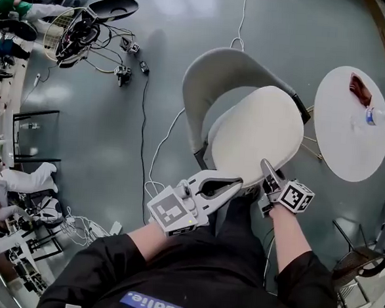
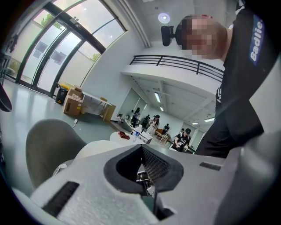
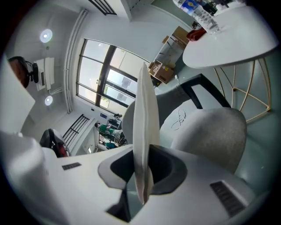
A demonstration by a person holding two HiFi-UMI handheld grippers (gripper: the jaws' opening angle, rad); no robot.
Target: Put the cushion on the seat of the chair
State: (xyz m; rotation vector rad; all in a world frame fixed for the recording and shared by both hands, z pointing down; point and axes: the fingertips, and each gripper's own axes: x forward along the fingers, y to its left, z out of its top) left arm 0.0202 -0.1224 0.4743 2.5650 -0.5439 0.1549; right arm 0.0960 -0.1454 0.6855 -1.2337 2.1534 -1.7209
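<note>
A cream round cushion [image 1: 256, 131] hangs tilted just over the seat of the grey shell chair [image 1: 211, 72]. My left gripper [image 1: 238, 182] has its tips closed at the cushion's near edge. My right gripper [image 1: 265, 166] grips the same edge further right. The right gripper view shows the cushion [image 3: 145, 110] edge-on, pinched between the jaws of my right gripper [image 3: 142, 167], with the chair [image 3: 210, 132] beyond. In the left gripper view the cushion [image 2: 99, 147] lies just past the closed tips of my left gripper [image 2: 142, 151], and the chair back [image 2: 48, 145] stands to the left.
A round white table [image 1: 348, 141] stands right of the chair, carrying a water bottle [image 1: 377, 115] and a red-brown item [image 1: 360, 88]. Cables [image 1: 143, 113] trail over the floor to the left, near a wire-frame fan [image 1: 73, 33]. Cardboard boxes [image 2: 72, 101] sit by the windows.
</note>
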